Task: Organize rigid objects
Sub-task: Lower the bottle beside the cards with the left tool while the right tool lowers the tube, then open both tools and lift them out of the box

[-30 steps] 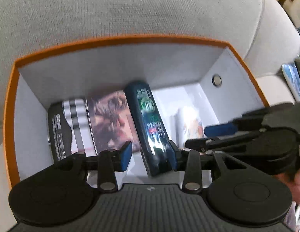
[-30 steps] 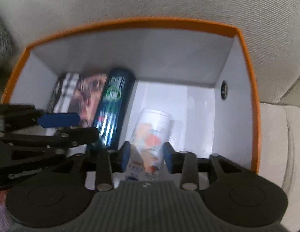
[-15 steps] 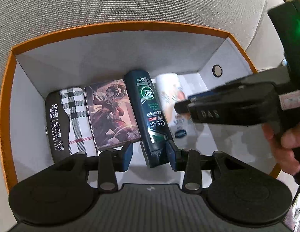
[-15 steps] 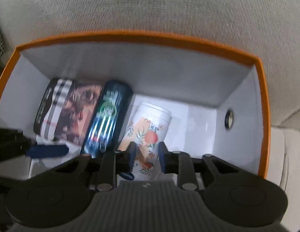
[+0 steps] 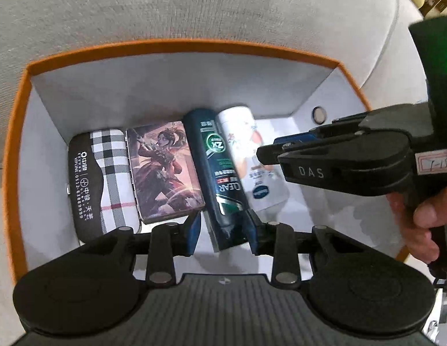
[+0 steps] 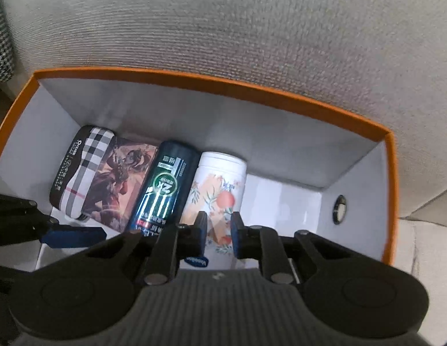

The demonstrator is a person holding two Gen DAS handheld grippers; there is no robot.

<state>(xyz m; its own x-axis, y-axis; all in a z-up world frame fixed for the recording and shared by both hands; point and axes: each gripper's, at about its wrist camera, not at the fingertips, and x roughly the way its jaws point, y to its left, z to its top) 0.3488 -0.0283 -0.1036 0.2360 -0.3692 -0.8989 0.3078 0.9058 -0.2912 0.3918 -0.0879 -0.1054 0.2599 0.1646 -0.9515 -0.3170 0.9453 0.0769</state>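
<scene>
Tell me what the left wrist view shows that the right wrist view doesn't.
Only the left wrist view shows the right gripper from the side, the hand on its handle, and the left gripper open around the base of the dark green shampoo bottle.

Only the right wrist view shows the houndstooth fabric at far left.

Both show the orange box holding the plaid case, illustrated tin, shampoo bottle and white floral bottle.

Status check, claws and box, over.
Left claw open over dark shampoo bottle. Right claw open, empty, above floral bottle. Four items side by side in orange box. Nothing blocking.
</scene>
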